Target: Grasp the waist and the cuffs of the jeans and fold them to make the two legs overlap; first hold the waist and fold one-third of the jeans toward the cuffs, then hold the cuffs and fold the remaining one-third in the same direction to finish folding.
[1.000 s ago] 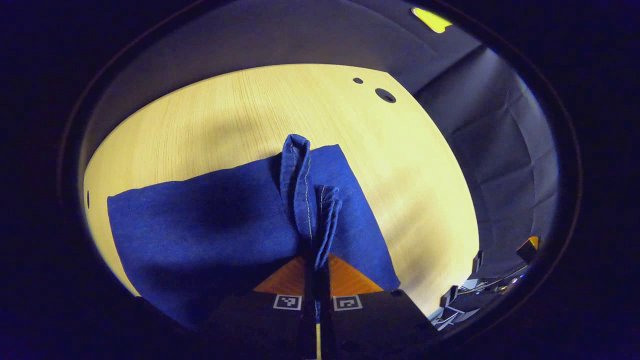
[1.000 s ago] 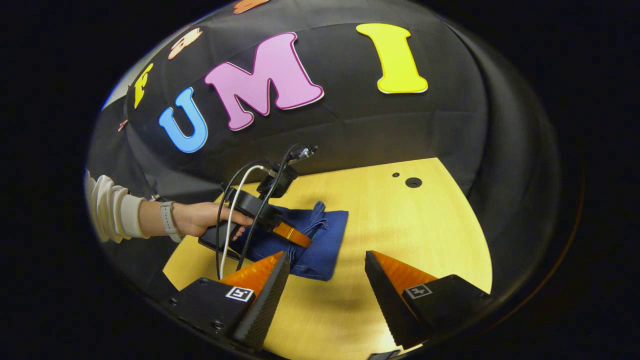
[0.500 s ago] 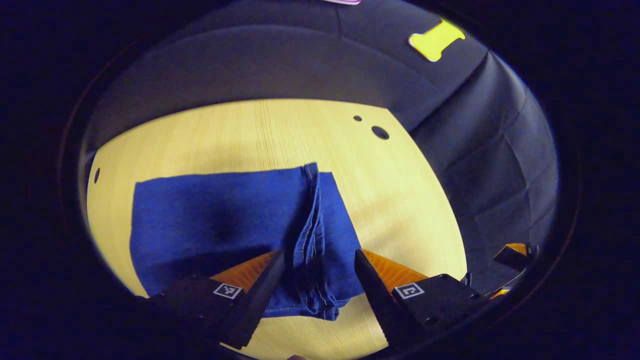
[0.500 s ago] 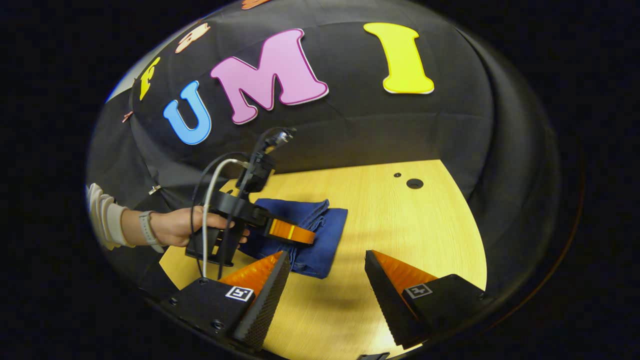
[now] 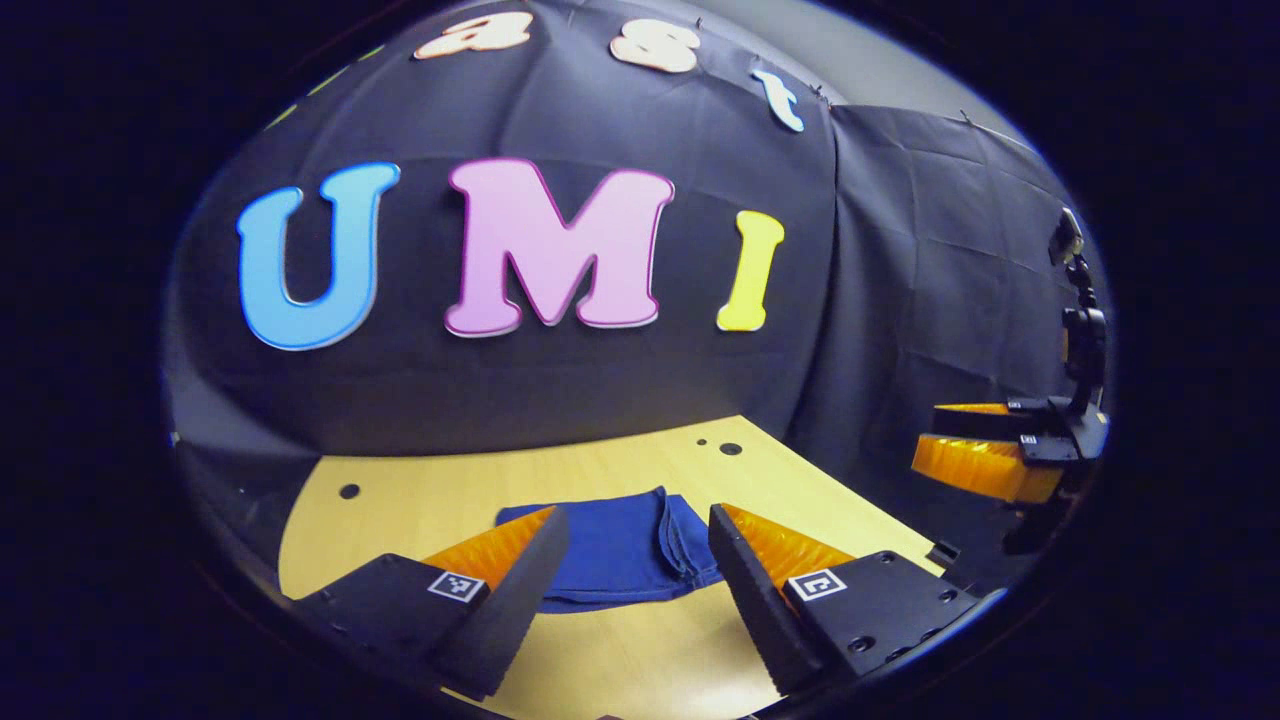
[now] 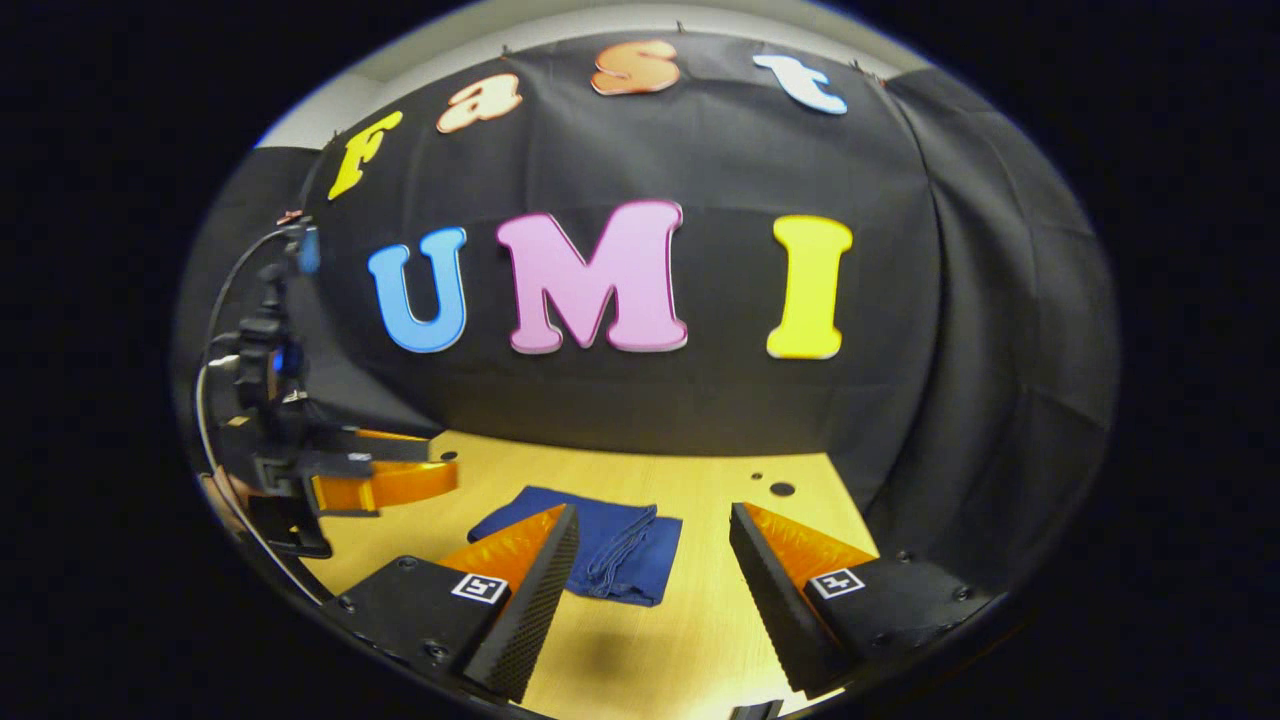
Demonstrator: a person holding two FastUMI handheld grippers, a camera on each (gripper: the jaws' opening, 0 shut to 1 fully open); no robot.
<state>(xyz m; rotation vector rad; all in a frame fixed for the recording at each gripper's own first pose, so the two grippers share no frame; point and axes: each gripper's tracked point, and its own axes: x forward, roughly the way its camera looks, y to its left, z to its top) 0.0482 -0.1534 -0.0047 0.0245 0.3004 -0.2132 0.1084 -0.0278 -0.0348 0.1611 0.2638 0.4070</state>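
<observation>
The blue jeans lie folded into a small flat bundle on the wooden table, with the stitched cuffs bunched along the right side. In the right gripper view the jeans rest just beyond my fingers. My left gripper is open, raised above the table, with nothing between its orange-and-black fingers. My right gripper is open too, nothing in it. The left gripper appears at the left of the right gripper view, lifted off the cloth. The right gripper appears at the right edge of the left gripper view.
Small round holes mark the table's far right corner, and another hole sits at the far left. Black cloth walls close the booth behind and to the right. Cables trail from the left gripper's handle.
My left gripper let go of the cuffs, opened, then lifted and pulled back from the jeans. The right gripper also tilted up and back. The jeans now lie flat and folded.
</observation>
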